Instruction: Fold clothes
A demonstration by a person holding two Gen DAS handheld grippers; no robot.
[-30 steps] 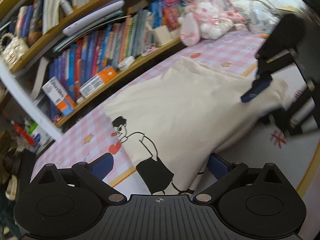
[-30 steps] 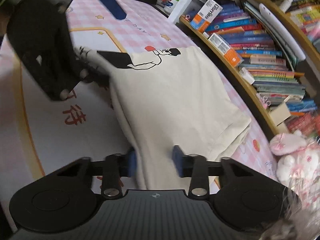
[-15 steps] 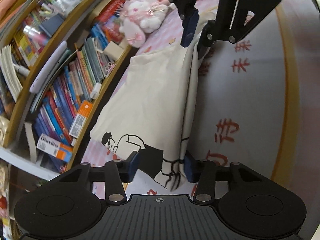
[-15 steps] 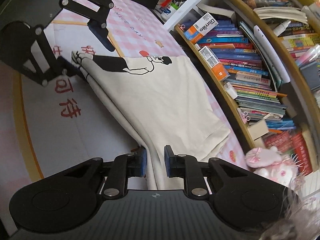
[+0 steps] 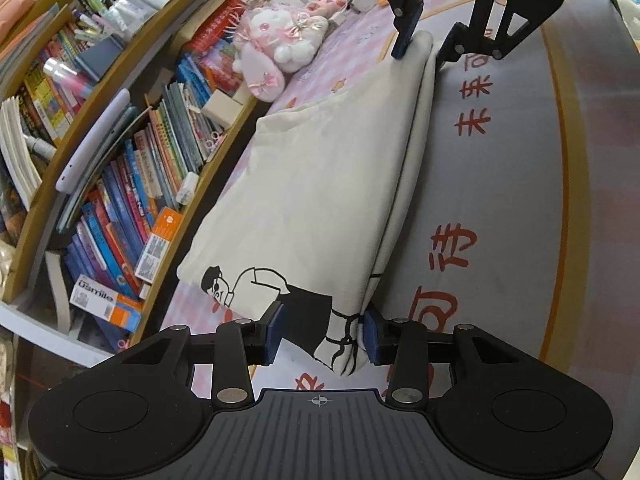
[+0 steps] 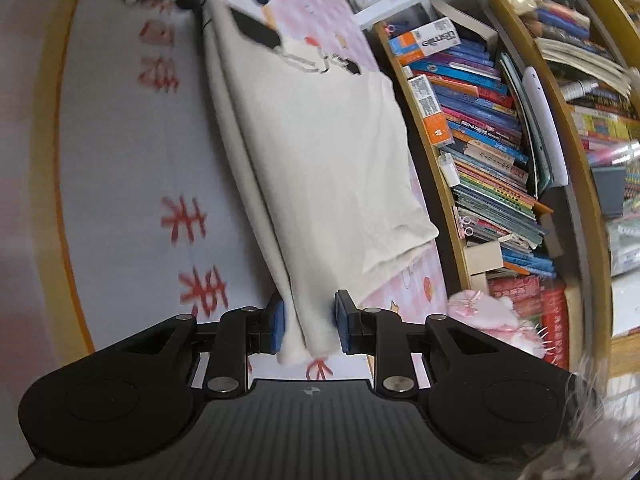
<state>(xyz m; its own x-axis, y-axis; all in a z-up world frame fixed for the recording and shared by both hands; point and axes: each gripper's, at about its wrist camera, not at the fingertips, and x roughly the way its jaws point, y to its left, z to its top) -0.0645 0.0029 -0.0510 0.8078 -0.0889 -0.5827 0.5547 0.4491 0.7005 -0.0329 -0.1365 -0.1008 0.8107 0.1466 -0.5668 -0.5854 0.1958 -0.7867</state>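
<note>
Cream shirt [image 5: 320,184]: lay on the bench [image 5: 500,200] beside the bookshelf [image 5: 120,152], doubled lengthwise. Left gripper [image 5: 322,334]: narrowed around printed corner, contact unclear. Right gripper [image 6: 308,322]: opening, plain end between pads. Judged partway; crosswise folds remained.

The right gripper [image 6: 308,330], jaws opening, straddles the cream shirt's [image 6: 320,152] near corner beside the bookshelf [image 6: 500,168].

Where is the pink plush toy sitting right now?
In the left wrist view the pink plush toy lies at upper centre on the pink checked cloth, against the bookshelf, just beyond the far end of the cream shirt.
</note>
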